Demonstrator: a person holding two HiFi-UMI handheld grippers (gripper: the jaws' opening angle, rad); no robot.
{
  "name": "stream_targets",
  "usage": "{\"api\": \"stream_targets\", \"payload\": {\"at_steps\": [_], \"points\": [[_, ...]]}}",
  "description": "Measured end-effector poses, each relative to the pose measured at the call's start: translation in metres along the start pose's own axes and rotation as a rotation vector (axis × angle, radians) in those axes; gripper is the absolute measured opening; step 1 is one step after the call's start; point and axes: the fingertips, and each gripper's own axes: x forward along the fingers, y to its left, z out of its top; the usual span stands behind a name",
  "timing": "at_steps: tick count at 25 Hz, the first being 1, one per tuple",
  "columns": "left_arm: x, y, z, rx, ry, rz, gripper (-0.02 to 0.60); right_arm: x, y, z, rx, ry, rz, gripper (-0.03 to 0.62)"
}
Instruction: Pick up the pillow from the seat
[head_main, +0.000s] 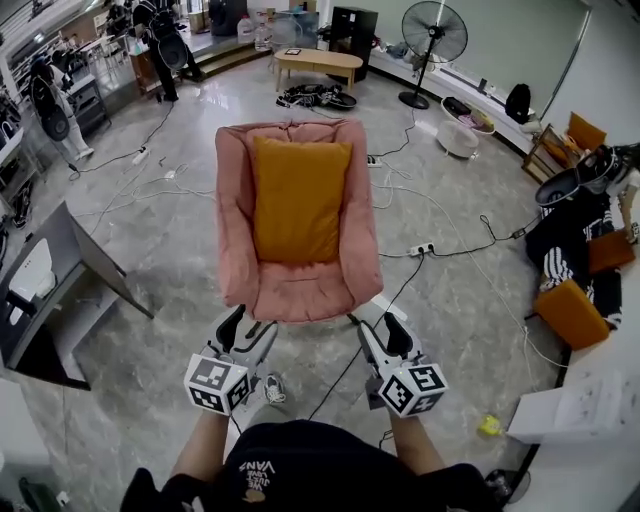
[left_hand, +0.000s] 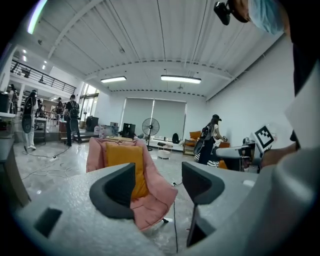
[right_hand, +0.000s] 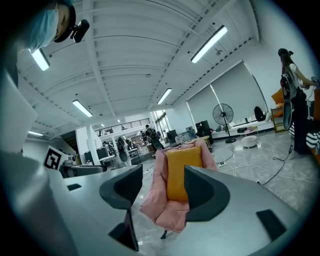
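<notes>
An orange pillow (head_main: 300, 200) stands upright against the back of a pink padded chair (head_main: 300, 292), its lower edge on the seat. Both grippers hover above the floor just short of the chair's front edge, apart from it. My left gripper (head_main: 247, 322) is open with nothing between its jaws; the left gripper view shows the pillow (left_hand: 120, 152) and chair (left_hand: 156, 200) some way beyond them. My right gripper (head_main: 385, 325) is also open and empty; past its jaws the right gripper view shows the pillow (right_hand: 182, 164) on the chair (right_hand: 162, 210).
Cables (head_main: 455, 250) trail over the grey tiled floor around the chair. A grey desk (head_main: 62, 268) stands at the left, orange cushions (head_main: 572, 312) and a white box (head_main: 580, 405) at the right. A fan (head_main: 433, 35) and a wooden table (head_main: 318, 62) stand behind, with people at the far left.
</notes>
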Motion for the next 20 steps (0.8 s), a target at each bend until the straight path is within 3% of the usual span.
{"api": "stream_targets", "payload": {"at_steps": [11, 20], "points": [[0.052, 0.108, 0.031, 0.029, 0.023, -0.075, 0.288, 0.108, 0.016, 0.015, 0.013, -0.011, -0.077, 0.244], [0.071, 0.163, 0.017, -0.015, 0.048, -0.075, 0.288, 0.158, 0.02, 0.008, 0.018, 0.02, -0.113, 0.244]]}}
